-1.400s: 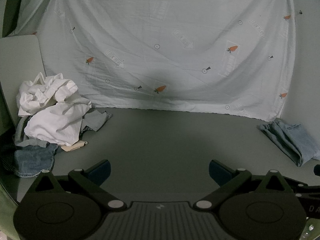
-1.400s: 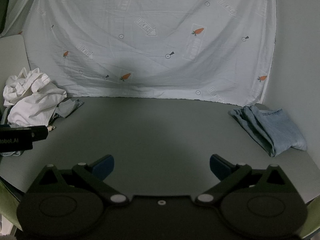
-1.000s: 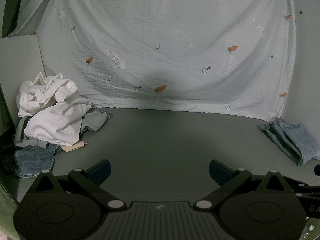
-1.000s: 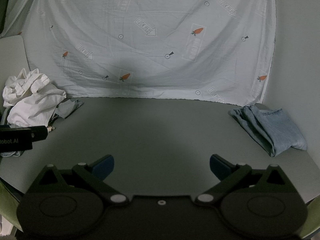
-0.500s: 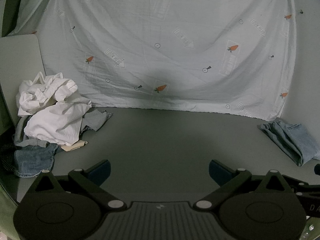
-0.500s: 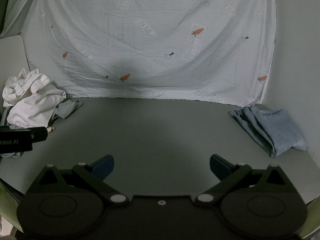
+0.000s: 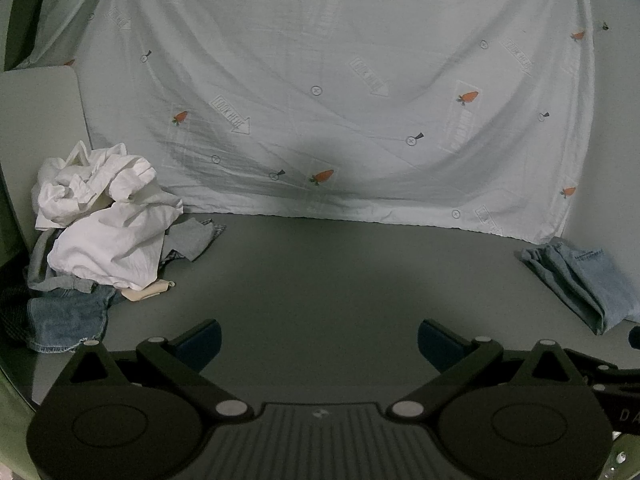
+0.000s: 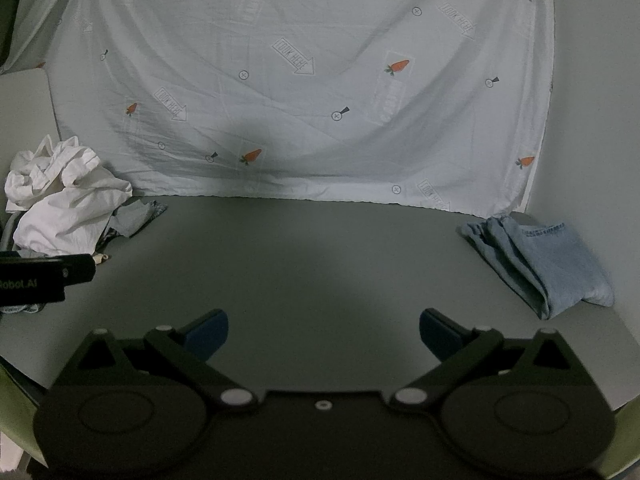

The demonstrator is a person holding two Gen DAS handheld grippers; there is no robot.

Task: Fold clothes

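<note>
A heap of crumpled clothes (image 7: 108, 236) lies at the table's left end, white garments on top, grey pieces and blue denim (image 7: 66, 318) underneath. The same heap (image 8: 64, 212) shows at the left of the right wrist view. Folded light-blue jeans (image 7: 584, 280) rest at the far right, also seen as jeans (image 8: 540, 260) in the right wrist view. My left gripper (image 7: 318, 340) hovers open over the bare grey table (image 7: 320, 272), nothing between its blue pads. My right gripper (image 8: 324, 330) is open too, and empty. The left gripper's black body (image 8: 44, 276) pokes in from the left.
A pale sheet (image 7: 340, 92) printed with carrots and arrows hangs behind the table. A grey panel (image 7: 36, 120) stands at the back left. A plain wall (image 8: 592, 100) closes the right side. A green edge (image 8: 12, 412) shows below the table's front.
</note>
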